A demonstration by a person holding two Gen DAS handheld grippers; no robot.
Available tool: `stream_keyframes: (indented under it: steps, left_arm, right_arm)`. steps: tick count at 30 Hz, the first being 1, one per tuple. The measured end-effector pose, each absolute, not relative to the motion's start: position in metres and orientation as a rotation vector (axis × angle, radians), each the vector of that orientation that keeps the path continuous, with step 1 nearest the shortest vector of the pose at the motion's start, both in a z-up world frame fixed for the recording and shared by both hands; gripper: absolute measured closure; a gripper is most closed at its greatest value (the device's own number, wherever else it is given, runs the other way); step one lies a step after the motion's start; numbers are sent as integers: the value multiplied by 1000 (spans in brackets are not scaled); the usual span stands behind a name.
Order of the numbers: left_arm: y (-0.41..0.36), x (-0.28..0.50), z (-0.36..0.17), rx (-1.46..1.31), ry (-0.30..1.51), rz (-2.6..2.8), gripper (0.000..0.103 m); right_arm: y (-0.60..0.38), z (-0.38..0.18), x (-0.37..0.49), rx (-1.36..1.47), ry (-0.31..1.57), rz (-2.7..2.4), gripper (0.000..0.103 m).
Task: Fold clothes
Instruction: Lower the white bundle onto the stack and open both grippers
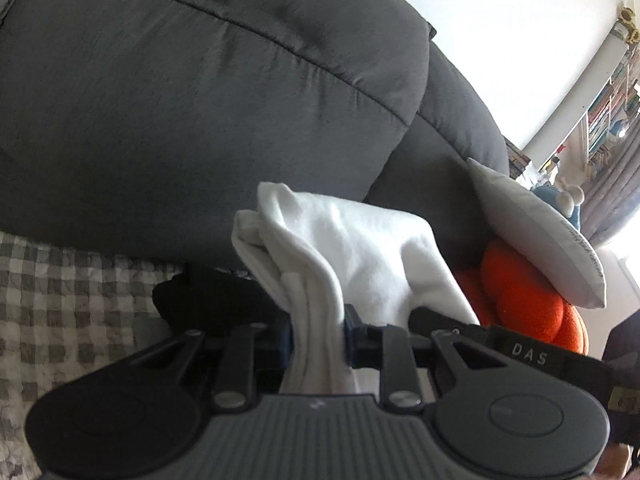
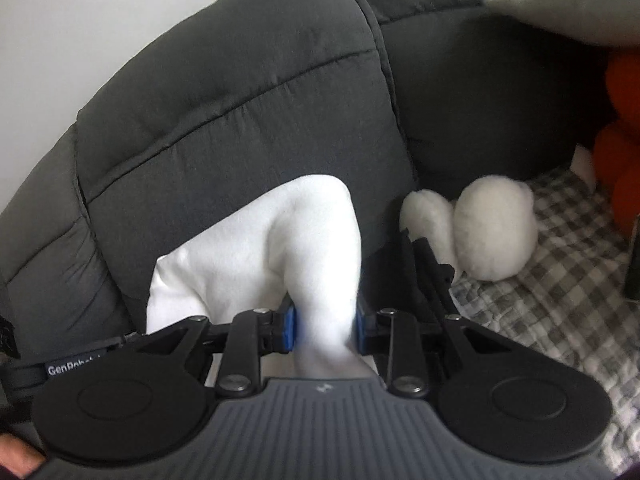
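A white garment [image 1: 352, 248] is bunched and held up in front of the dark grey sofa back. My left gripper [image 1: 318, 338] is shut on a folded edge of it, the cloth pinched between the blue pads. In the right wrist view the same white garment [image 2: 288, 240] rises out of my right gripper [image 2: 325, 330], which is shut on another part of it. The cloth hangs lifted above the checked sofa cover. A dark garment [image 1: 208, 300] lies on the seat just behind the left gripper.
The dark grey sofa back [image 1: 200, 100] fills the background. A grey-and-white checked cover [image 2: 560, 280] lies on the seat. A white plush toy [image 2: 492, 232], an orange cushion [image 1: 524, 292] and a light grey pillow [image 1: 540, 232] sit at the sofa's right end. Bookshelves [image 1: 612, 96] stand far right.
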State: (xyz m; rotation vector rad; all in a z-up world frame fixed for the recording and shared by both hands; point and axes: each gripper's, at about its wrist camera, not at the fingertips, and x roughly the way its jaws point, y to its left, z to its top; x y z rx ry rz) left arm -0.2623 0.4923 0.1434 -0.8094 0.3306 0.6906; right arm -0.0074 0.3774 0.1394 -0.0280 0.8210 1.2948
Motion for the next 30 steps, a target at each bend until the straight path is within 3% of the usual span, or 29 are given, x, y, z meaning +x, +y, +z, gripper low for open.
stream_keyframes:
  steps: [10, 13, 21, 30]
  left_arm:
    - [499, -258, 125, -842, 364, 701, 78]
    - [503, -259, 121, -857, 370, 690, 77]
    - [500, -275, 141, -788, 367, 748, 71]
    - [466, -255, 190, -356, 277, 697, 69]
  right_arm:
    - [391, 116, 10, 22, 908, 1313, 70]
    - [387, 115, 13, 47, 908, 1305, 65]
    - [357, 135, 8, 118, 725, 1233, 51]
    - [339, 155, -24, 35, 491, 1306, 51]
